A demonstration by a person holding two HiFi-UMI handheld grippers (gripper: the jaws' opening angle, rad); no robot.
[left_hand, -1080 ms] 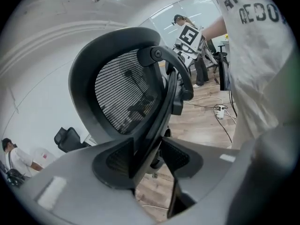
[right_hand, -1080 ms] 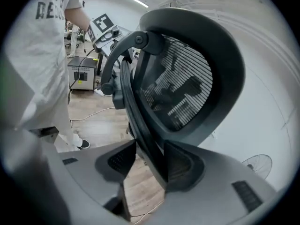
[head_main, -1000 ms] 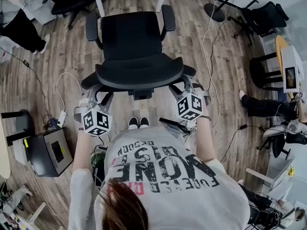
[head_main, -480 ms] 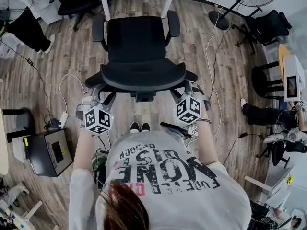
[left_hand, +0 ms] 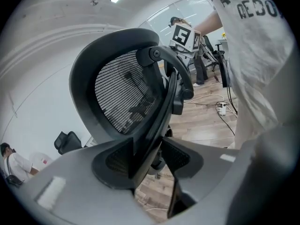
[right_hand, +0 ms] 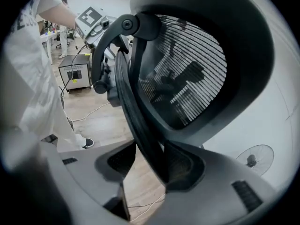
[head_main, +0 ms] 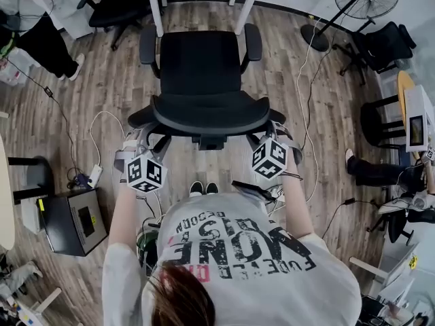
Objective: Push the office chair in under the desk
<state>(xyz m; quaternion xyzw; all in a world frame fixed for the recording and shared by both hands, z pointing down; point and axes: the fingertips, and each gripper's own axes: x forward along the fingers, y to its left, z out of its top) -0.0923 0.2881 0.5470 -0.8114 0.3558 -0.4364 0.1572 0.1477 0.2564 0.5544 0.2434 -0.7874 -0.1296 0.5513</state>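
The left gripper (left_hand: pixel 149 150) straddles the chair's mesh backrest (left_hand: pixel 122 97). Its fingers (left_hand: pixel 79 177) stand apart, with the backrest's side rim between them, close against the left one. A marker cube (left_hand: pixel 184 35) shows beyond the top. A shirt (left_hand: pixel 253 55) fills the right, beside wood floor (left_hand: pixel 206 116).

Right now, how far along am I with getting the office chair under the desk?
Done: the backrest rim of the office chair sits between the open jaws of the left gripper and the right gripper. In hand: the push; the seat front is about level with the legs of the desk. Left: roll the seat under the desk.
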